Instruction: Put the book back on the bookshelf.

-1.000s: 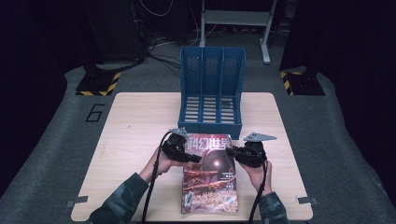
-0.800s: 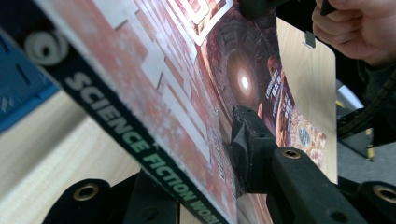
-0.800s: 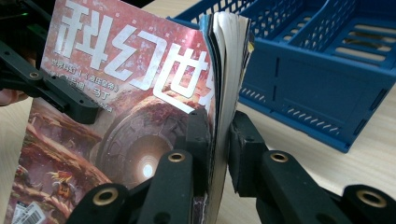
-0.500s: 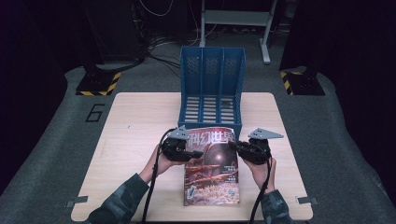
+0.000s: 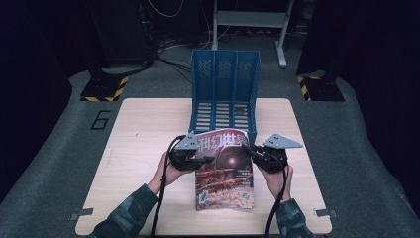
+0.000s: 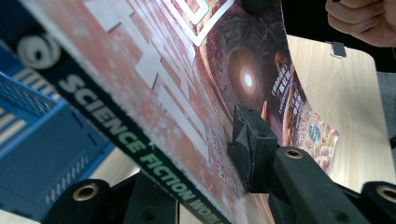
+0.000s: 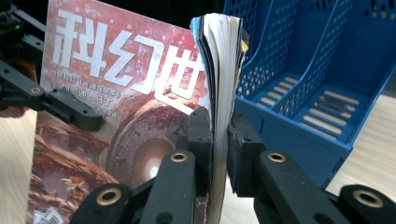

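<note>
A red science-fiction magazine [image 5: 225, 173] is held up between both grippers, its top edge raised toward the blue file rack [image 5: 225, 94] and its bottom edge low near the table's front. My left gripper [image 5: 200, 159] is shut on the spine edge; in the left gripper view its pad [image 6: 247, 149] presses on the cover [image 6: 187, 70]. My right gripper [image 5: 253, 152] is shut on the opposite page edge, and its jaws [image 7: 218, 154] pinch the thick stack of pages [image 7: 219, 70]. The left gripper [image 7: 88, 119] also reaches onto the cover in the right gripper view.
The blue rack has three open slots and stands at the back middle of the wooden table [image 5: 138, 129], just beyond the magazine's top edge. Bare tabletop lies to the left and right. Dark floor, cables and a metal stand lie behind the table.
Both hands have risen a little with the magazine, so its top edge now stands higher and closer to the front lip of the blue rack. Both grips are unchanged.
</note>
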